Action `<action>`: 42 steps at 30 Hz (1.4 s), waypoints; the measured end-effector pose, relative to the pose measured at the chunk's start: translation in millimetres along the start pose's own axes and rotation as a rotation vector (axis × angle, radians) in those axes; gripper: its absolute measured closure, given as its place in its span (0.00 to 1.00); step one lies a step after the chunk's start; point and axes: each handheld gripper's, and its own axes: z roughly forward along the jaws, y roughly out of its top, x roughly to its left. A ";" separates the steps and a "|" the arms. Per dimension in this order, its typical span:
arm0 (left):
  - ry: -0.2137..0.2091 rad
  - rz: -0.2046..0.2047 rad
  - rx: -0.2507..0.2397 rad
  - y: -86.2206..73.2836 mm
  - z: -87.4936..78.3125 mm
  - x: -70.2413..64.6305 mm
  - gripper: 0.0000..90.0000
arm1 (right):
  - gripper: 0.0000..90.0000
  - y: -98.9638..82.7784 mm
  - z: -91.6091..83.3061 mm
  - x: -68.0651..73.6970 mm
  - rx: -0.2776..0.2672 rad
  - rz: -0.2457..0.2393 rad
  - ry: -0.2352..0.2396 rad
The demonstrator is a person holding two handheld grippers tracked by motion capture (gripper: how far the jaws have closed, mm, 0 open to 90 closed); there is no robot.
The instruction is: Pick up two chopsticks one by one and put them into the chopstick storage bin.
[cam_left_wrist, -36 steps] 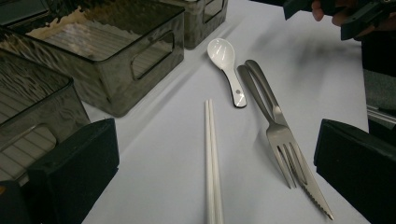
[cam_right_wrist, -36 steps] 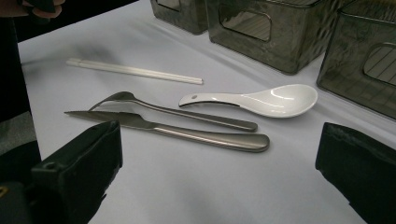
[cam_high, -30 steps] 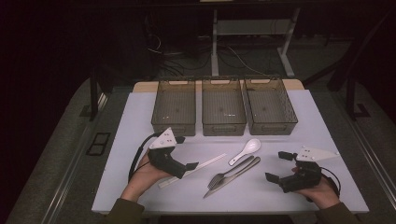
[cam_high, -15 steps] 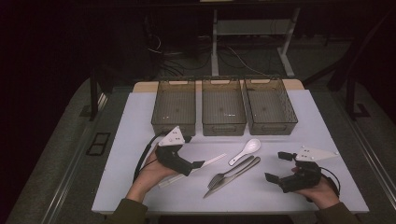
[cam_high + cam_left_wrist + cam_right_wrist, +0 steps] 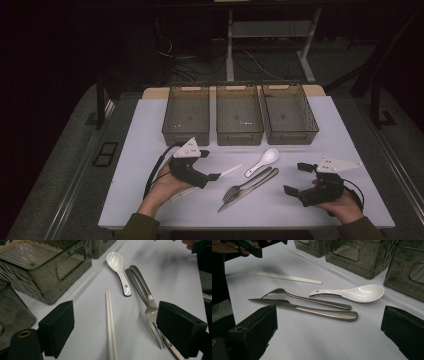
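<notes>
A pair of white chopsticks (image 5: pixel 231 171) lies on the white table top, left of a white spoon (image 5: pixel 263 161), a metal fork (image 5: pixel 247 183) and a knife (image 5: pixel 245 192). My left gripper (image 5: pixel 210 165) hovers over the chopsticks' near half. In the left gripper view the chopsticks (image 5: pixel 110 322) run between the two pads of that gripper (image 5: pixel 120 327) without touching either. Its jaws have just been closing a little and still stand wide. My right gripper (image 5: pixel 296 178) rests open at the right, facing the fork (image 5: pixel 312 300), knife (image 5: pixel 317 310) and spoon (image 5: pixel 359 293).
Three dark see-through bins (image 5: pixel 186 137) (image 5: pixel 239 136) (image 5: pixel 291 136) stand side by side behind the cutlery. The white table top (image 5: pixel 145 150) ends close to the person's forearms at the front. Dark floor, cables and a desk frame lie beyond the table.
My left gripper has edged to the right over the chopsticks and its jaws have narrowed slightly. The right hand and the cutlery have kept still.
</notes>
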 end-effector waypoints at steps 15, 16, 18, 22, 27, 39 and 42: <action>-0.001 -0.018 0.064 -7.2 2.8 -1.3 0.53 | 0.01 0.0 -0.6 0.2 0.000 0.000 -0.003; 0.000 -0.019 0.074 -7.9 3.2 -1.0 0.55 | 0.01 0.0 -0.6 0.2 0.000 0.000 -0.003; -0.005 -0.027 0.087 -9.2 3.5 -0.3 0.58 | 0.01 0.0 -0.5 0.3 0.000 0.000 -0.004; -0.005 -0.051 0.107 -11.8 4.8 0.9 0.66 | 0.01 0.0 -0.4 0.4 0.000 -0.002 -0.005; 0.001 -0.066 0.147 -14.7 6.6 0.6 0.71 | 0.01 0.0 -0.3 0.5 0.001 -0.002 -0.006; 0.011 -0.084 0.224 -18.6 12.1 1.3 0.87 | 0.01 -0.2 0.1 0.8 0.005 -0.003 -0.005; 0.012 -0.079 0.243 -19.3 13.5 1.9 0.89 | 0.01 -0.4 0.4 1.1 0.007 -0.005 -0.004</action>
